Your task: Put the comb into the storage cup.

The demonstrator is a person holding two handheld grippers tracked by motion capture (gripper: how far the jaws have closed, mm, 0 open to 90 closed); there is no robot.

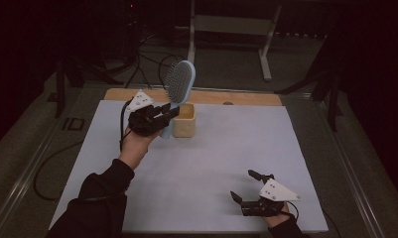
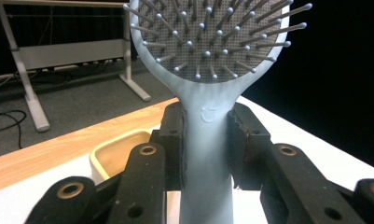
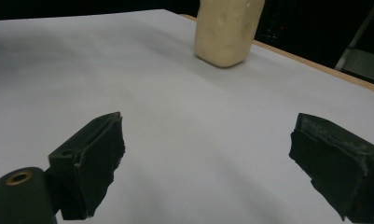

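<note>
A pale blue hairbrush (image 1: 179,84) with a grey bristle pad stands upright in my left gripper (image 1: 169,113), which is shut on its handle just left of a cream square cup (image 1: 183,120). In the left gripper view both pads clamp the hairbrush handle (image 2: 206,140), the bristle head rises above, and the cup (image 2: 111,154) sits below to the left. My right gripper (image 1: 247,186) rests low near the table's front right, jaws wide open with nothing between them. In the right gripper view the gripper (image 3: 212,163) faces bare white surface, with the cup (image 3: 227,29) far ahead.
A white mat (image 1: 221,158) covers the wooden table (image 1: 246,97), whose bare strip shows along the far edge. Beyond it a metal frame (image 1: 231,29) stands on the grey floor with cables. Darkness surrounds the table.
</note>
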